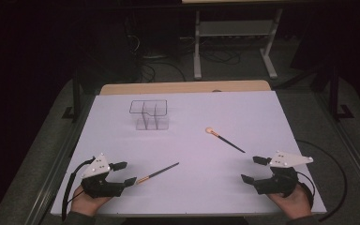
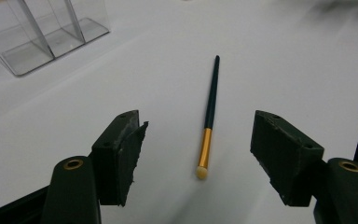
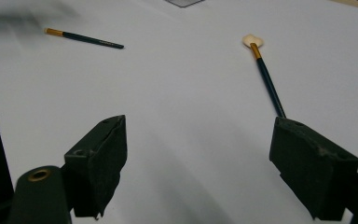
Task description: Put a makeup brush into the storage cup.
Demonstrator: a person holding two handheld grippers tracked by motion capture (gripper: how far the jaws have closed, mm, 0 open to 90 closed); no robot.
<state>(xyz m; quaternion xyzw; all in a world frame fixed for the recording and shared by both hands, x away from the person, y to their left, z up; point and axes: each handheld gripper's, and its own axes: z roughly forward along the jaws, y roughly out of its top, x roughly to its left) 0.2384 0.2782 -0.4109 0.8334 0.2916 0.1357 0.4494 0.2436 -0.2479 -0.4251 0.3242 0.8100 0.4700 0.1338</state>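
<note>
A slim dark brush with a gold ferrule lies on the white table at the front left. Its small pale tip points at my left gripper. In the left gripper view that brush has its tip end in the gap of my left gripper, whose jaws stand open and clear of it. A second brush with a fluffy pale head lies right of centre. My right gripper stands open just in front of its handle end; the right gripper view has this brush ahead, above the right jaw.
A clear plastic organizer with compartments stands at the back left of the table; its corner is seen as the organizer in the left gripper view. A cable trails off the table's right edge. A person's hand holds each gripper at the near edge.
</note>
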